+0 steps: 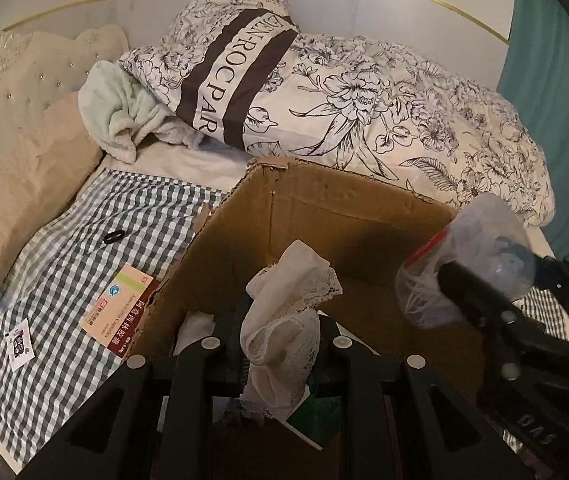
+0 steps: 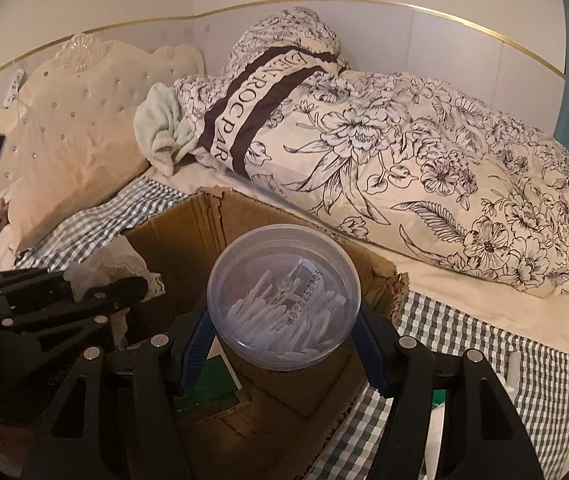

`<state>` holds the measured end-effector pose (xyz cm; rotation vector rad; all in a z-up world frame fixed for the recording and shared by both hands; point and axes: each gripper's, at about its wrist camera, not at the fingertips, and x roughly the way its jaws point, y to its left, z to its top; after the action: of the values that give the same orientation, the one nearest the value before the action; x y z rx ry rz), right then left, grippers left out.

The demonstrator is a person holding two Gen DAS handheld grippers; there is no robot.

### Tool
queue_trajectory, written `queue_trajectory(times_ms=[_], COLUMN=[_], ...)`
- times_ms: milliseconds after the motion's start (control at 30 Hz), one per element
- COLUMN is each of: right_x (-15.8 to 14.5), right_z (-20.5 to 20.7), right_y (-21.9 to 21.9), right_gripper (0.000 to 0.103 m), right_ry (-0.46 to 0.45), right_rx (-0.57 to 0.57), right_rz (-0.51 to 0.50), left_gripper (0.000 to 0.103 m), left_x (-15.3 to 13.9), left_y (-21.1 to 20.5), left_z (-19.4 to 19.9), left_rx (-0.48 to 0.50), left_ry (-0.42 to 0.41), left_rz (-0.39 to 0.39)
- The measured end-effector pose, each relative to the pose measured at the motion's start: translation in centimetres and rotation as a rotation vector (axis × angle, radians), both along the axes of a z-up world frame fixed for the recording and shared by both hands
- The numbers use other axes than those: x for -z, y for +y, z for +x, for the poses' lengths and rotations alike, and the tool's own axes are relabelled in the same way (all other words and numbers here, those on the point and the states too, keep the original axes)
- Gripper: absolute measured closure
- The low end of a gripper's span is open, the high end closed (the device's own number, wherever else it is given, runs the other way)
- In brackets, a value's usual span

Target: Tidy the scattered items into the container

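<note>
An open cardboard box (image 1: 324, 216) stands on the bed with a green packet (image 1: 320, 420) at its bottom. My left gripper (image 1: 284, 332) is shut on a white lace-trimmed cloth (image 1: 288, 304), which hangs over the box's near side. My right gripper (image 2: 284, 320) is shut on a round clear tub of cotton swabs (image 2: 284, 300), its blue pads pressing the tub's sides above the box (image 2: 188, 232). In the left wrist view the right gripper (image 1: 456, 280) and the tub (image 1: 484, 248) are over the box's right wall. The right wrist view shows the left gripper (image 2: 140, 284) with the cloth (image 2: 116, 260) at the left.
On the checked sheet (image 1: 84, 220) left of the box lie a flat medicine carton (image 1: 120, 312), a black ring (image 1: 114, 236) and a small sachet (image 1: 20, 344). A floral quilt (image 1: 364, 100), a mint towel (image 1: 124, 112) and a beige pillow (image 1: 24, 168) lie behind.
</note>
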<state>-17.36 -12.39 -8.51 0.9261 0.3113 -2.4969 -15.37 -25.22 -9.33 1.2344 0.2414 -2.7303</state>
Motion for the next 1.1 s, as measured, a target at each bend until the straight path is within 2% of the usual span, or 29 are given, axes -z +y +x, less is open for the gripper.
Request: queue_trajectory(times_ms=[100, 167, 200, 267, 367, 500, 667, 1100], right_x=[0.3, 0.5, 0.5, 0.2, -0.6, -1.4, -2.1, -5.3], right_z=[-0.2, -0.3, -0.2, 0.0, 0.4, 0.6, 0.9, 3.1], right_y=[0.1, 0.0, 0.1, 0.4, 0.8, 1.5, 2.7, 6.6], right_gripper=[0.04, 0.039, 0.034, 0.027, 0.023, 0.023, 0.023, 0.023], right_ry=[-0.005, -0.009, -0.004, 0.011, 0.033, 0.047, 0.043, 0.094], right_rx=[0.011, 0.018, 0.022, 0.025, 0.031, 0.044, 0.062, 0.109], right_rz=[0.007, 0.024, 0.032, 0.026, 0.015, 0.006, -0.011, -0.031], left_gripper=[0.077, 0.067, 0.064, 0.05, 0.042, 0.036, 0.014, 0.008], left_x=[0.1, 0.1, 0.0, -0.2, -0.4, -0.9, -1.9, -5.5], left_y=[0.1, 0.2, 0.2, 0.2, 0.3, 0.7, 0.9, 2.7], left_z=[-0.1, -0.1, -0.1, 0.0, 0.1, 0.2, 0.7, 2.2], left_rx=[0.003, 0.004, 0.004, -0.001, -0.007, -0.011, -0.025, -0.031], left_ry=[-0.006, -0.007, -0.006, -0.003, 0.001, 0.007, 0.035, 0.109], left_rz=[-0.01, -0.02, -0.021, -0.026, -0.038, -0.057, -0.065, -0.084])
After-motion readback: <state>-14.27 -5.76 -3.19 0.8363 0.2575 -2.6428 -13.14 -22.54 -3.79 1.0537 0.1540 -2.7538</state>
